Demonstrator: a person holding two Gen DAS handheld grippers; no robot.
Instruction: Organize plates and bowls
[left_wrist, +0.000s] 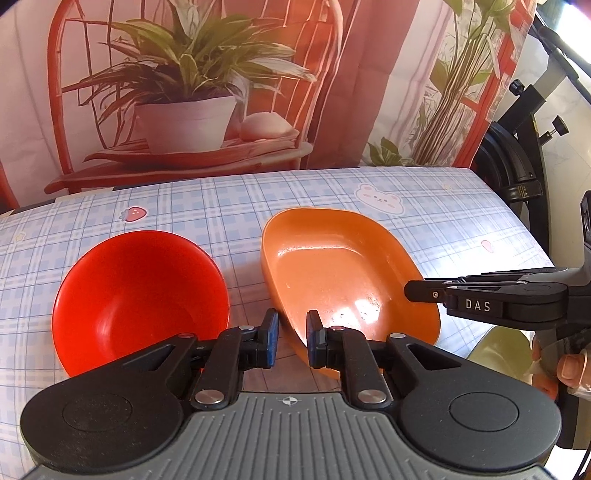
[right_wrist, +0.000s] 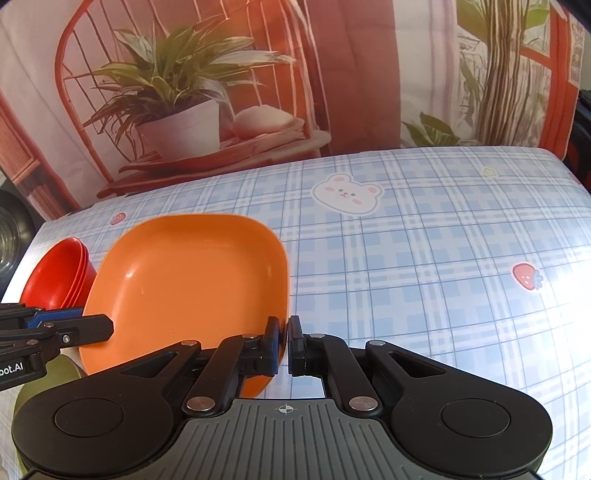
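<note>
Right gripper (right_wrist: 283, 345): fingers pinched the orange plate's (right_wrist: 192, 284) rim at the plate's 5 o'clock corner; plate looked tilted, near edge raised off the checked tablecloth (right_wrist: 424, 258).
Left gripper (left_wrist: 291, 339): fingers spread, rim of the plate between them, not clamped.
Red bowls (right_wrist: 55, 280): a nested stack at 9 o'clock of the plate, just beside it, on the cloth.
Green dish (left_wrist: 502, 350): partly seen under the plate's near side; contact could not be told.
Step judged: moving the plate onto a stack.
Technique: keep the right pinch deep on the rim; close the left side before lifting; hold level; lower squarely.
Risk: smooth plastic slipping from an edge-only grip.
</note>
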